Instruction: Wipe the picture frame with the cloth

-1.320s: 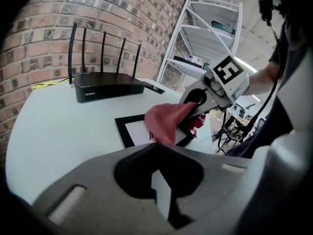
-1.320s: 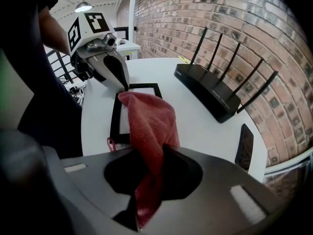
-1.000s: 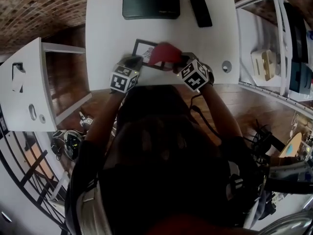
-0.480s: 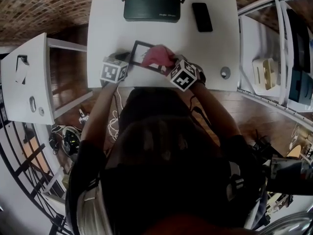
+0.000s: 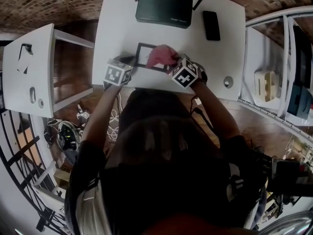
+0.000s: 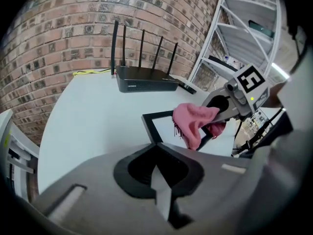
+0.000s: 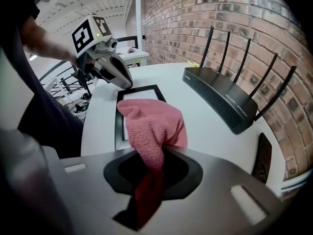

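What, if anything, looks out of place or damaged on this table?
Nothing stands out. The picture frame lies flat on the white table, the pink cloth in the right gripper draped over it, the shut left gripper at its corner. Nothing spilled or broken shows.

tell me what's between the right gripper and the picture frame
The pink cloth, clamped by the right gripper, hangs over the picture frame; the right gripper view shows it.

A black router (antennas up) sits beside a phone.
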The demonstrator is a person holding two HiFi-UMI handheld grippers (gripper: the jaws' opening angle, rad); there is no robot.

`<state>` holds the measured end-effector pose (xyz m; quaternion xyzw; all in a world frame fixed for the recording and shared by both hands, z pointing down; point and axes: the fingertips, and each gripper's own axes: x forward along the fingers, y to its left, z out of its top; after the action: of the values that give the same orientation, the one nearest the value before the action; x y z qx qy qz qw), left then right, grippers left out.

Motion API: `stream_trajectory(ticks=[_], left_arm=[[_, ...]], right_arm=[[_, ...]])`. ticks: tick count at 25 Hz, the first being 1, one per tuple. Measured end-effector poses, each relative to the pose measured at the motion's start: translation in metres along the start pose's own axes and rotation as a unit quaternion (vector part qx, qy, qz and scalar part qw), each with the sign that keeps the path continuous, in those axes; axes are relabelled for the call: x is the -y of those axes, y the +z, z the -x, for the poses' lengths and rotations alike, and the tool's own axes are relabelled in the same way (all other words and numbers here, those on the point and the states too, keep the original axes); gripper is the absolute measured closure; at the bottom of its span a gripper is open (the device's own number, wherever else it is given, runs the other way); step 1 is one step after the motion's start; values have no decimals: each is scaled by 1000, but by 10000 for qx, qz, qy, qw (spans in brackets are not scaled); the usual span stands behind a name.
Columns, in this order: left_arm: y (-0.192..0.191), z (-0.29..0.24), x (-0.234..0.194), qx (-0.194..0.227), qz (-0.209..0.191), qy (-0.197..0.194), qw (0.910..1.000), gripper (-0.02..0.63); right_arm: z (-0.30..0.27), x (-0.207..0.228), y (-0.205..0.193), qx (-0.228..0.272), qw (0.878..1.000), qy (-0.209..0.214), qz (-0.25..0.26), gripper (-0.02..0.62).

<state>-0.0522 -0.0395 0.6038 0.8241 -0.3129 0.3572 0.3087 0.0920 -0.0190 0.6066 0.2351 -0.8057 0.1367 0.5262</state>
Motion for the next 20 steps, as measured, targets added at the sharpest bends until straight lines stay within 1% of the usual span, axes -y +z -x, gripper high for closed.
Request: stream_trajectory(ticks=[2, 4, 6, 7, 9, 11, 16, 20], left_arm=[[-1, 2, 0, 30, -24, -55, 10000, 604], [2, 7, 4, 171, -113, -138, 9997, 603], [8, 11, 12, 348, -293, -291, 9985, 604], [10, 11, 17, 408, -441, -377, 9975, 604], [15, 9, 28, 465, -797, -527, 9943, 604], [17, 6, 36, 469, -1048, -667, 9911, 604], [10, -2, 44, 429, -1201, -929, 9875, 604], [2, -5, 44, 356, -1332, -999, 9854, 604]], right_arm=[[4, 7, 7, 93, 9999, -42, -125, 532], [15, 14, 18, 324, 9987, -88, -381, 532], [29, 20, 33, 601, 9965, -135, -563, 532], [36, 22, 42, 736, 9955, -157, -572, 532], [47, 23, 63, 982, 9939, -210, -463, 532], [54, 22, 85, 1185, 9922, -239, -318, 532], [54, 10, 132, 1437, 9893, -167, 179, 532], [43, 5, 162, 1506, 9866, -181, 593, 532]])
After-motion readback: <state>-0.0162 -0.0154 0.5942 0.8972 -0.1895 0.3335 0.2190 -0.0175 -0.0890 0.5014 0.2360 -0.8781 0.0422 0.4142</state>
